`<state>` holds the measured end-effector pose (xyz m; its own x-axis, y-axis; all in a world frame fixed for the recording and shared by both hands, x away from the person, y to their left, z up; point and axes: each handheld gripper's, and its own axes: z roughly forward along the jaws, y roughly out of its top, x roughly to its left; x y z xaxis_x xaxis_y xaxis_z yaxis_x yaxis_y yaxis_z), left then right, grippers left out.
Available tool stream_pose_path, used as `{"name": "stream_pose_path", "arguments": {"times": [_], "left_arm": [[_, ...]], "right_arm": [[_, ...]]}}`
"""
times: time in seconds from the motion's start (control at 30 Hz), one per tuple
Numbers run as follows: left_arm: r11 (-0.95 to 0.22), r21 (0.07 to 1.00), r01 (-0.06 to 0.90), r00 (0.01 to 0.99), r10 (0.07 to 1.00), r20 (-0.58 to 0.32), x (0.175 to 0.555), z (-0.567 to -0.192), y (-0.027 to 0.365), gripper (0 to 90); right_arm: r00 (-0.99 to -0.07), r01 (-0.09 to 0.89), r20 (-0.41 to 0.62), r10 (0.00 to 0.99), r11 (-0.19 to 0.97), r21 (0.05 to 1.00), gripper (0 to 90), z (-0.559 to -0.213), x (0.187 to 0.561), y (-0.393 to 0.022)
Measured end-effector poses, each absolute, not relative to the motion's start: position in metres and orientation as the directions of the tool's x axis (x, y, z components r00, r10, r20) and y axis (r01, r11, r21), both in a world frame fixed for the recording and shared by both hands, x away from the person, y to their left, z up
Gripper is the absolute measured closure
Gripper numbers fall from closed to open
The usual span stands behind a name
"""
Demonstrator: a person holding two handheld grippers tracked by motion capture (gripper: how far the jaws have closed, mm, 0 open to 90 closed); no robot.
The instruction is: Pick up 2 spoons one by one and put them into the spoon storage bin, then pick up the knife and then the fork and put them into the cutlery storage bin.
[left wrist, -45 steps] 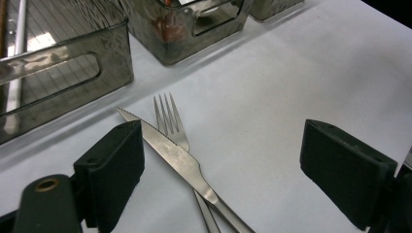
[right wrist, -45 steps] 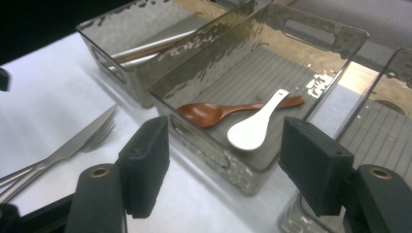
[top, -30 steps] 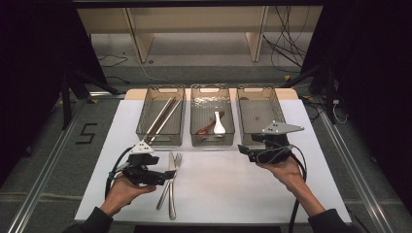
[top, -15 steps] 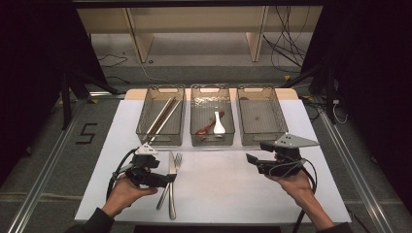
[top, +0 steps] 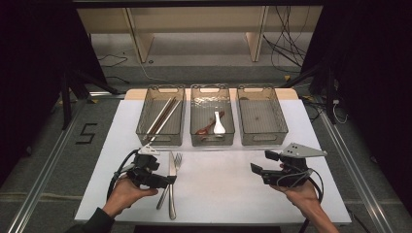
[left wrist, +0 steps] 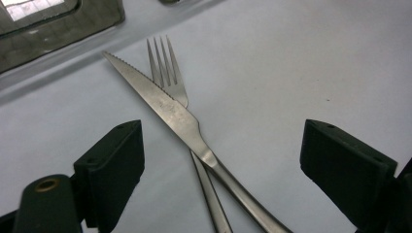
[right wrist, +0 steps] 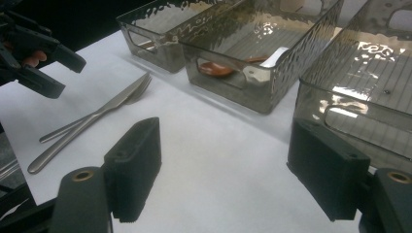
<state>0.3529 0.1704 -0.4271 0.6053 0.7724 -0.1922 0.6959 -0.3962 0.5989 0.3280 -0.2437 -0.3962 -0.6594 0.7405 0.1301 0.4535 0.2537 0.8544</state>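
A steel knife (top: 172,184) and fork (top: 175,162) lie crossed on the white table (top: 223,194), front left. My left gripper (top: 167,180) rests just left of them, open. In the left gripper view the knife (left wrist: 170,109) lies over the fork (left wrist: 167,73) between the spread jaws, and neither pad touches them. My right gripper (top: 262,162) hovers at the front right, open, pointing left. Its jaws have just been opening, with nothing between them (right wrist: 223,131). From the right gripper view the knife (right wrist: 97,116), the fork (right wrist: 136,92) and the left gripper (right wrist: 63,75) lie farther left.
Three clear bins stand in a row behind. The left bin (top: 145,131) holds chopsticks (top: 163,116). A white spoon (top: 218,124) and a brown spoon (top: 206,128) lie in the middle bin (top: 212,141). The right bin (top: 262,140) has nothing in it. Cables trail off the table's front edge.
My right gripper has drawn back from the right bin toward the table's front right. The left gripper, knife and fork have not moved.
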Motion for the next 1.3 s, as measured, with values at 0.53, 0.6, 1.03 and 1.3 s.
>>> {"name": "stream_pose_path", "arguments": {"times": [0.53, 0.6, 1.03, 1.3], "left_arm": [[-0.437, 0.483, 0.758, 0.576, 0.797, -0.183, 0.357, -0.440, 0.159, 15.7], [-0.447, 0.467, 0.763, 0.577, 0.797, -0.180, 0.356, -0.443, 0.155, 15.7], [-0.489, 0.390, 0.780, 0.582, 0.796, -0.165, 0.357, -0.454, 0.148, 15.7], [-0.508, 0.350, 0.787, 0.580, 0.802, -0.139, 0.358, -0.459, 0.148, 18.0]], "right_arm": [[-0.651, 0.471, 0.139, 0.746, 0.252, 0.845, 28.1, -0.400, 0.321, -0.248], [-0.649, 0.472, 0.140, 0.748, 0.251, 0.845, 28.1, -0.400, 0.321, -0.248], [-0.654, 0.474, 0.146, 0.742, 0.252, 0.844, 28.1, -0.400, 0.323, -0.247], [-0.659, 0.468, 0.138, 0.739, 0.260, 0.844, 28.2, -0.400, 0.323, -0.244]]}}
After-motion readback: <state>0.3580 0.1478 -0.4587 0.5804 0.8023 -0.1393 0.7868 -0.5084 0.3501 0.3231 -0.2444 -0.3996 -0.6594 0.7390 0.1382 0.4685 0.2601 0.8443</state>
